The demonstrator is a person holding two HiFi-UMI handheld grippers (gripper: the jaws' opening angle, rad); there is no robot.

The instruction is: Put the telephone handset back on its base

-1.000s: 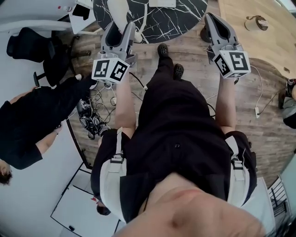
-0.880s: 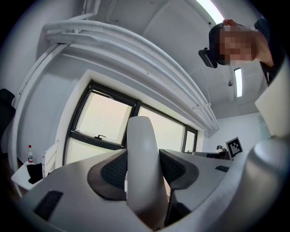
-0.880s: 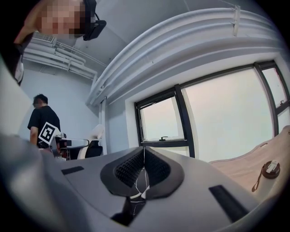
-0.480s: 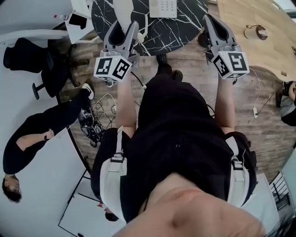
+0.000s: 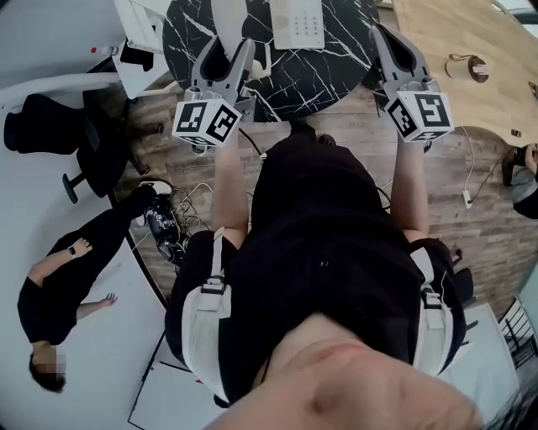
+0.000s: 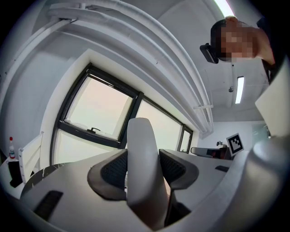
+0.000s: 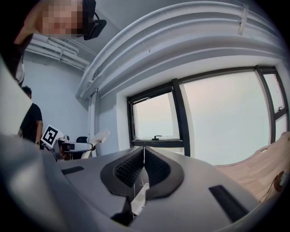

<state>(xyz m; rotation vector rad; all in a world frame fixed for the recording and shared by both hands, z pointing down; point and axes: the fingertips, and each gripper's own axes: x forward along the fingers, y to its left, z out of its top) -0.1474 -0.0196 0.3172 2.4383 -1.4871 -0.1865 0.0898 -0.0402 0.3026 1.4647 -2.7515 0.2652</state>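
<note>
The white telephone base (image 5: pixel 298 21), keypad showing, sits on the round black marble table (image 5: pixel 336 59) at the top of the head view. My left gripper (image 5: pixel 224 57) hovers over the table's near-left edge, shut on the white handset (image 5: pixel 231 15), left of the base. In the left gripper view the handset (image 6: pixel 140 140) stands upright between the pads, with the left gripper (image 6: pixel 144 168) pointing up toward a window. My right gripper (image 5: pixel 388 46) is held near the table's right edge. The right gripper (image 7: pixel 144 166) has its jaws together with nothing between them.
A person in black (image 5: pixel 76 273) stands at the left beside a black office chair (image 5: pixel 46 134). Cables (image 5: pixel 168 220) lie tangled on the wooden floor. A light wooden table (image 5: pixel 458 50) with a round object (image 5: pixel 477 65) is at the upper right.
Both grippers have come closer to the marble table, and the telephone base now shows fully. The person at the left has moved away toward the lower left.
</note>
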